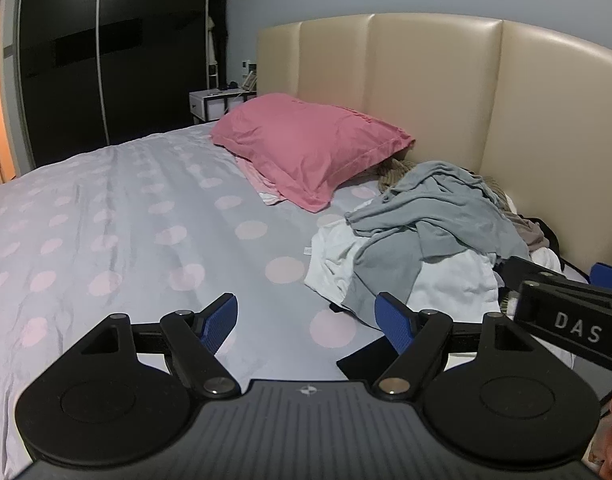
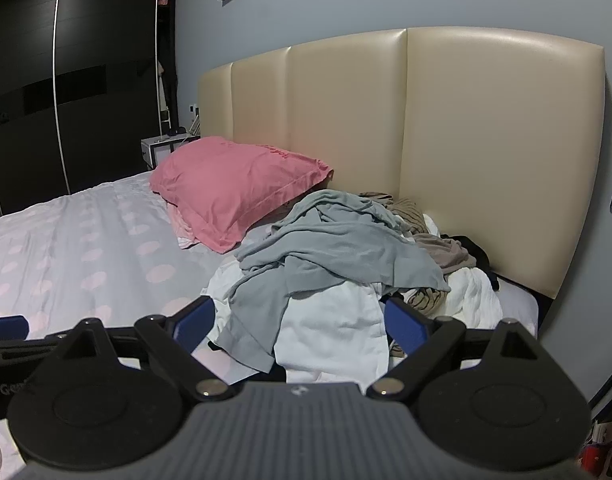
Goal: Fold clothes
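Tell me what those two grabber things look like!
Each is black plastic with two blue ribbed finger pads, thin black link arms joined by silver pins, two round black discs and a grey ridged body with a small round emblem. See the left gripper and right gripper. White letters "DAS" mark the right one's side.

The left gripper [image 1: 306, 322] has matte black linkage arms, round black discs, silver pivot screws and ribbed blue pads [image 1: 394, 326]. At 3 o'clock, the right gripper [image 2: 300, 322] (same build) bears white "DAS" lettering.
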`<state>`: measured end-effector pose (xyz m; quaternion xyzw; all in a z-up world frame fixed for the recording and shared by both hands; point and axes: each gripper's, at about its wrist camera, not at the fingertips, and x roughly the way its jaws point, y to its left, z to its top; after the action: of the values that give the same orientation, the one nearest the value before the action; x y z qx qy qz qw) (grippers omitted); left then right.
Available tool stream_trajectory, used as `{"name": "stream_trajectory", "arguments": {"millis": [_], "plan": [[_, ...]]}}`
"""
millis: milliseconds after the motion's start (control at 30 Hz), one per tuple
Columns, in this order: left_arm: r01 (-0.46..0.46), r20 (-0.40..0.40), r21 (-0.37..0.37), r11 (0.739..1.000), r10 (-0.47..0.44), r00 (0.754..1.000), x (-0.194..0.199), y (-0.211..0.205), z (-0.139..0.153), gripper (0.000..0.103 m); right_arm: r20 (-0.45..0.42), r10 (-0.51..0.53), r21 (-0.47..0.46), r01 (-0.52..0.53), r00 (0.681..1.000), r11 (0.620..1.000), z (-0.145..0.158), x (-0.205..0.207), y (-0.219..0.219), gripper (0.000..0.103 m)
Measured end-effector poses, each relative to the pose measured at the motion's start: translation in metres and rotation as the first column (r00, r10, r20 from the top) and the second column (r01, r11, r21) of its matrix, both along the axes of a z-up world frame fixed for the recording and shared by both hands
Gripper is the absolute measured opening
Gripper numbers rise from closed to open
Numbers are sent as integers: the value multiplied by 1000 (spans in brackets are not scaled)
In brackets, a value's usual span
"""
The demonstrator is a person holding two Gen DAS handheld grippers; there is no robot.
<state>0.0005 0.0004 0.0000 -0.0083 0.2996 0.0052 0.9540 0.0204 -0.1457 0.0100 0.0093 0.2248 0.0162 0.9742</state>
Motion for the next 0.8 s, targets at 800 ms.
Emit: {"name": "stream_trajectory", "arguments": {"millis": [800], "plan": [[-34,21,-14,999,34,999,-1,13,6,73,3,15,4,-15,1000,1000,-5,1,5,93]]}}
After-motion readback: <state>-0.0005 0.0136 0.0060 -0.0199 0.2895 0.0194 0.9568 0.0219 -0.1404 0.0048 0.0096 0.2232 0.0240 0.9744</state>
